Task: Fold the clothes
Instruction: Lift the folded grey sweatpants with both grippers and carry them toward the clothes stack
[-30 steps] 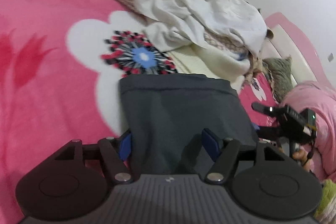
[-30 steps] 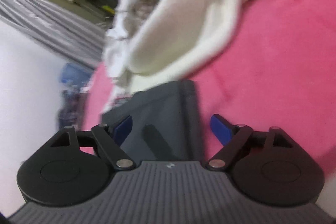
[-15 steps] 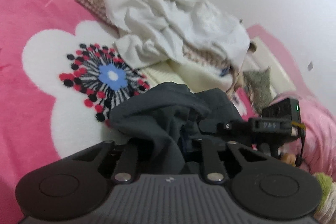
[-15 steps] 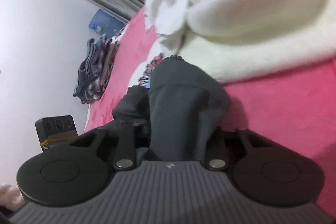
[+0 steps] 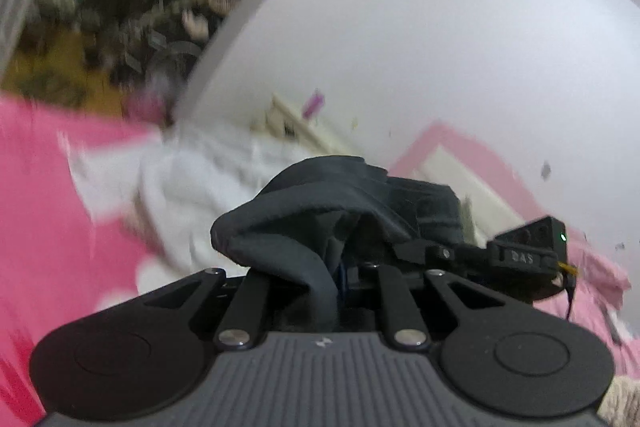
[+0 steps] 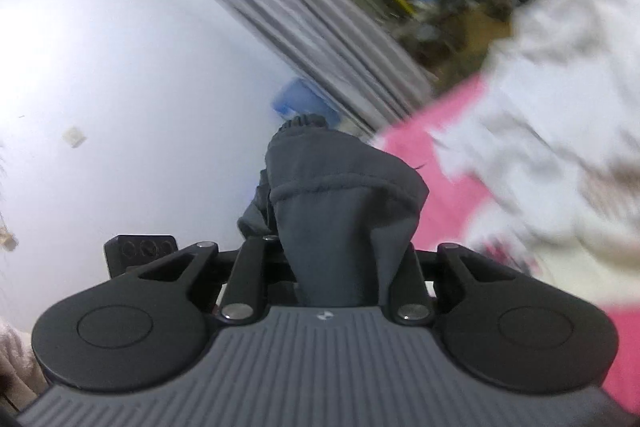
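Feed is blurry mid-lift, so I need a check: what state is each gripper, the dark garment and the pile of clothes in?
left gripper: shut on dark garment
right gripper: shut on dark garment
dark garment: bunched, lifted, held by both grippers
white clothes pile: unfolded, heaped on pink blanket

Bunched dark grey fabric garment [image 5: 320, 223] covers the left gripper's [image 5: 320, 283] fingertips; likewise it [image 6: 340, 211] hides the right gripper's [image 6: 340, 267] tips. Beyond both jaws, the crumpled white clothes pile [image 5: 192, 183] and cluttered dark room background [image 5: 120, 7] smear into blur.
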Available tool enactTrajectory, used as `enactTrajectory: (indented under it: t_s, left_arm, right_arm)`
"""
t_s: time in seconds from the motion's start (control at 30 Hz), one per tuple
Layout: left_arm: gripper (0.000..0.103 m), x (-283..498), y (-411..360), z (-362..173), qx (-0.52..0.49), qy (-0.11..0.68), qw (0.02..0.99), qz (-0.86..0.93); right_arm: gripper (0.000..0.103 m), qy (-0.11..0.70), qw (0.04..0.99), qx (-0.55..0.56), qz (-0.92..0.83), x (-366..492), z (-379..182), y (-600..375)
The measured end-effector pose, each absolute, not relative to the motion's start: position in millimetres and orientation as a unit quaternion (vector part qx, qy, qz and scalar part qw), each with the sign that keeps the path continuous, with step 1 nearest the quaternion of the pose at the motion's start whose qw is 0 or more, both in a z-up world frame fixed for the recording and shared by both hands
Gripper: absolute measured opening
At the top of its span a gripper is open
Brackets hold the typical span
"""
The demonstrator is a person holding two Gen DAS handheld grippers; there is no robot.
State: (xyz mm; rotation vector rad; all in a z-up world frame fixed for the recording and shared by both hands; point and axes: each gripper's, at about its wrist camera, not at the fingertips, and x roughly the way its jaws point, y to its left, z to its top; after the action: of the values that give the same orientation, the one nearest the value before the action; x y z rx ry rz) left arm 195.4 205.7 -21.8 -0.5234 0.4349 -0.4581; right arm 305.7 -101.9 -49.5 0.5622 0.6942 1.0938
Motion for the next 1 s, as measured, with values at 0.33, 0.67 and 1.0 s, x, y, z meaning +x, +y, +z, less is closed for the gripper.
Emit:
enactTrajectory:
  t_s: [0.33, 0.67, 1.0]
  left_arm:
    - [0.014, 196.2, 282.1, 139.8, -0.258, 0.123, 0.945, -0.161]
    - [0.014, 132.3, 398.3, 160.8, -0.286, 0.157, 0.945, -0.011]
    - [0.014, 201.4, 551.8, 44.0, -0.308, 0.263, 0.906, 0.120]
  right_arm:
    - [0.020, 0.258, 0.755, 0.243, 0.552, 334.0, 132.7, -9.8]
    - [0.020, 0.345, 0.678, 0.276, 0.588, 334.9, 136.3, 137.7]
    - [0.020, 0.493, 0.613, 0.283, 0.549, 413.1, -2.5, 307.3]
